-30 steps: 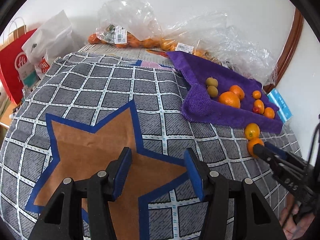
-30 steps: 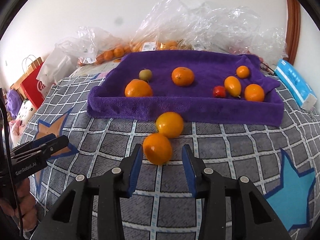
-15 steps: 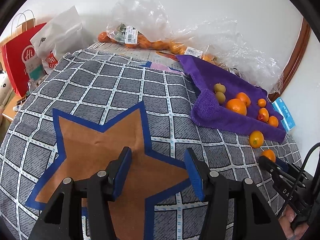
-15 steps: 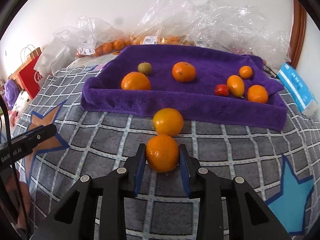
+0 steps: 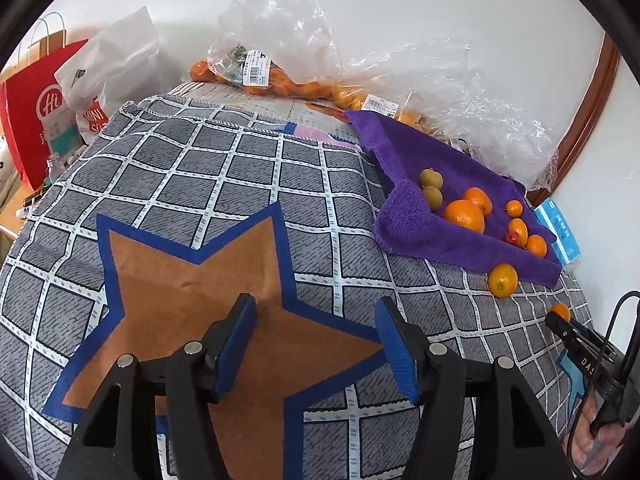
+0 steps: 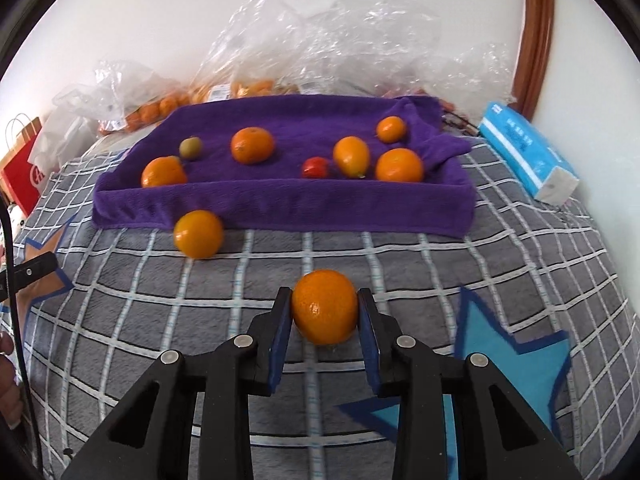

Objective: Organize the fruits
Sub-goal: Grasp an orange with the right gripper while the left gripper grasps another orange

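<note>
My right gripper [image 6: 325, 320] is shut on an orange [image 6: 324, 306], its blue pads pressing both sides, held over the grey checked cloth. A second orange [image 6: 198, 233] lies on the cloth against the front wall of the purple towel tray [image 6: 280, 204]. Inside the tray lie several oranges, a small red fruit [image 6: 315, 167] and a green fruit [image 6: 189, 147]. My left gripper [image 5: 316, 344] hovers over the brown star patch, its jaws opening with nothing between them. In the left wrist view the right gripper [image 5: 558, 318] shows at the right edge with the orange [image 5: 559, 312].
Clear plastic bags of oranges [image 6: 160, 108] pile up behind the tray against the wall. A blue tissue pack [image 6: 528, 152] lies right of the tray. A red paper bag [image 5: 32, 112] and a white bag [image 5: 116, 68] stand at the far left. A hand [image 6: 8, 376] shows at the left edge.
My right gripper closed on the nearer orange and carried it to the right, away from the other orange. My left gripper's jaws have widened.
</note>
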